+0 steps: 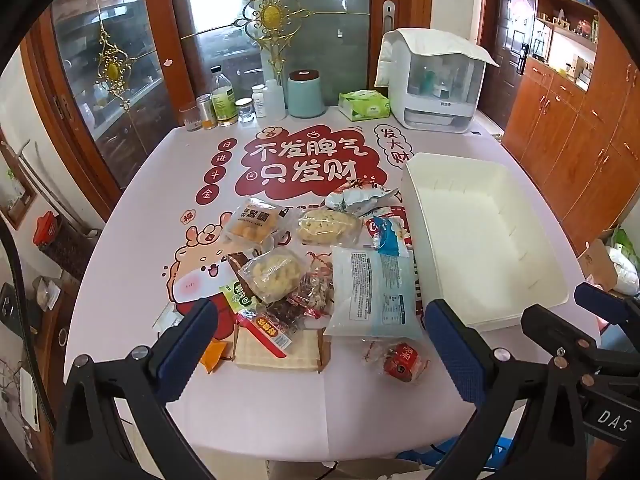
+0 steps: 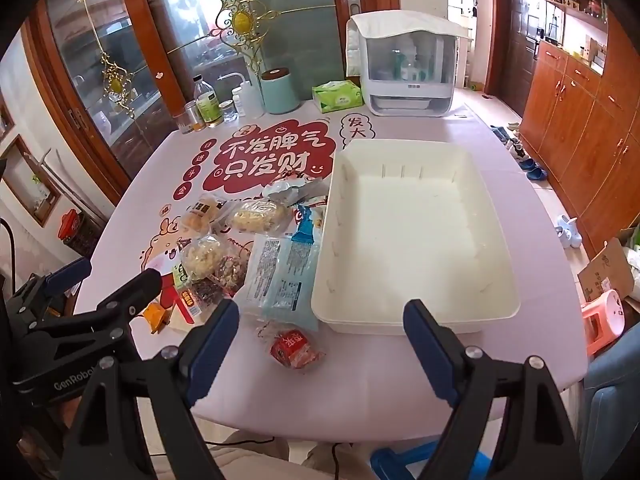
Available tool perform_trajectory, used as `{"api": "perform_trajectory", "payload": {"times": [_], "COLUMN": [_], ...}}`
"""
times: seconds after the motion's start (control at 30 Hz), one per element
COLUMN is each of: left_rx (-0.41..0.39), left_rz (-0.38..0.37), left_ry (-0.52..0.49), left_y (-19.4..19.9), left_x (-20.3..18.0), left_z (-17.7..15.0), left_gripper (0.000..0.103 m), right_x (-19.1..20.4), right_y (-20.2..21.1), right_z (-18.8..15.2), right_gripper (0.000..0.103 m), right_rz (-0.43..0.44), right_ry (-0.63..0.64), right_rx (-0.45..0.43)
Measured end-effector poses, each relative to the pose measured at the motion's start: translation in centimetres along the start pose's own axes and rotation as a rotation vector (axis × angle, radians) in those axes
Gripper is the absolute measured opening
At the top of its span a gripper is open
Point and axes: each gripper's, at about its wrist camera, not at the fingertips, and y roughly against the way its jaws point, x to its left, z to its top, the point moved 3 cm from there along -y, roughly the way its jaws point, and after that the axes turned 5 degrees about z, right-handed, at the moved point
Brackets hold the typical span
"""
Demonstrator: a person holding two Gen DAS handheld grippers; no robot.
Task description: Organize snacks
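Note:
A heap of packaged snacks [image 1: 288,268] lies mid-table, left of an empty white bin [image 1: 480,236], which also shows in the right wrist view [image 2: 416,236]. The heap includes a pale blue packet [image 1: 372,292], yellow pastry packs [image 1: 252,224], a flat wafer pack [image 1: 276,350] and a small red-wrapped snack [image 1: 400,358] nearest the front. My left gripper [image 1: 320,328] is open and empty above the front of the heap. My right gripper [image 2: 320,328] is open and empty above the table's front edge, near the red snack [image 2: 294,348] and the bin's near wall.
Bottles and jars [image 1: 224,104], a teal canister [image 1: 306,94], a green tissue box [image 1: 364,106] and a white covered appliance [image 1: 434,84] stand along the table's far edge. Wooden cabinets [image 2: 580,128] line the right wall. A pink stool [image 2: 604,320] stands right of the table.

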Motion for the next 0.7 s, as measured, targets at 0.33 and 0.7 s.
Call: {"api": "perform_trajectory", "payload": {"times": [0.33, 0.7], "left_rx": [-0.008, -0.009], "left_rz": [0.019, -0.011], "left_ry": [0.028, 0.073], "left_y": [0.1, 0.1], "left_x": [0.2, 0.0], "left_z": [0.9, 2.3], "left_gripper": [0.103, 0.103], "right_x": [0.1, -0.3], "right_y": [0.2, 0.2], "right_z": [0.5, 1.6], "right_gripper": [0.085, 0.085], "right_rz": [0.007, 0.006], "right_ry": [0.018, 0.019], "right_rx": [-0.007, -0.022]}}
